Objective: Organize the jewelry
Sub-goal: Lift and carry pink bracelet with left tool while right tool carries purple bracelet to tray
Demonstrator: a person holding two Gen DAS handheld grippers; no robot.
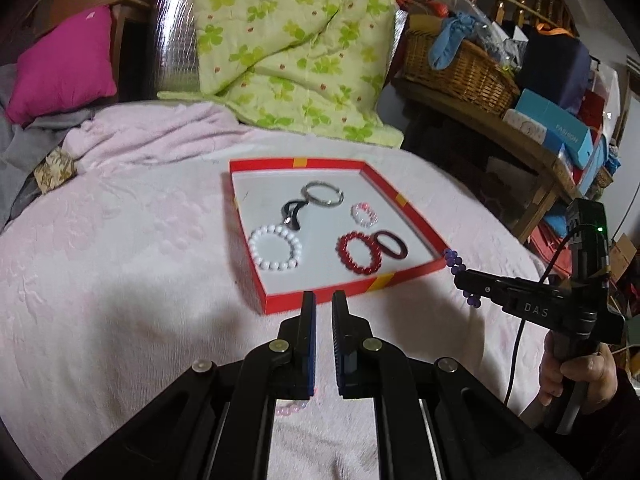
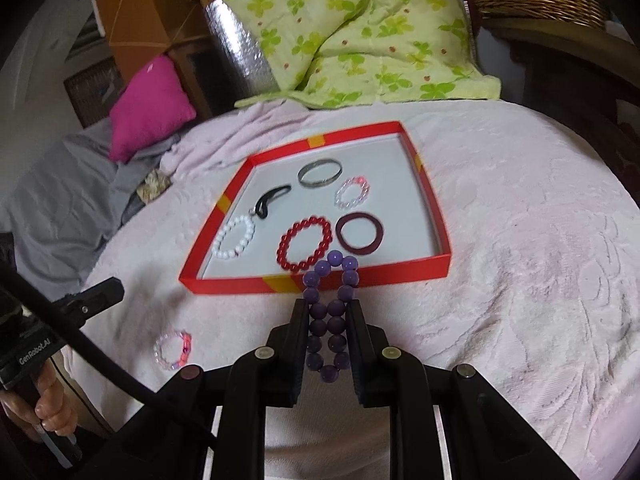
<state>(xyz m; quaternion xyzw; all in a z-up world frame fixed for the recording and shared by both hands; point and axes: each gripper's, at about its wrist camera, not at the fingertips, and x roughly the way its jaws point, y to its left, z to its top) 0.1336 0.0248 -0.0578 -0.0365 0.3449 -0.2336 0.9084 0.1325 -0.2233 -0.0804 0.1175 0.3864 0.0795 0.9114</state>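
A red tray (image 1: 320,298) (image 2: 240,284) with a white floor lies on the pink bed cover. It holds a white bead bracelet (image 1: 275,247) (image 2: 234,238), a red bead bracelet (image 1: 359,253) (image 2: 306,245), a dark red bangle (image 1: 391,244) (image 2: 360,234), a small pink bead ring (image 1: 364,214) (image 2: 352,193), a silver bangle (image 1: 323,193) (image 2: 320,173) and a black cord pendant (image 1: 294,210) (image 2: 270,200). My right gripper (image 2: 329,308) (image 1: 460,276) is shut on a purple bead bracelet (image 2: 332,312) (image 1: 456,264), just before the tray's near edge. My left gripper (image 1: 324,300) is slightly open and empty. A pink bead bracelet (image 2: 173,350) (image 1: 292,408) lies on the cover.
A green floral quilt (image 1: 296,48) and a magenta pillow (image 1: 64,68) lie behind the tray. A wicker basket (image 1: 460,68) and boxes stand on a wooden shelf at right. Grey cloth (image 2: 60,208) lies at left.
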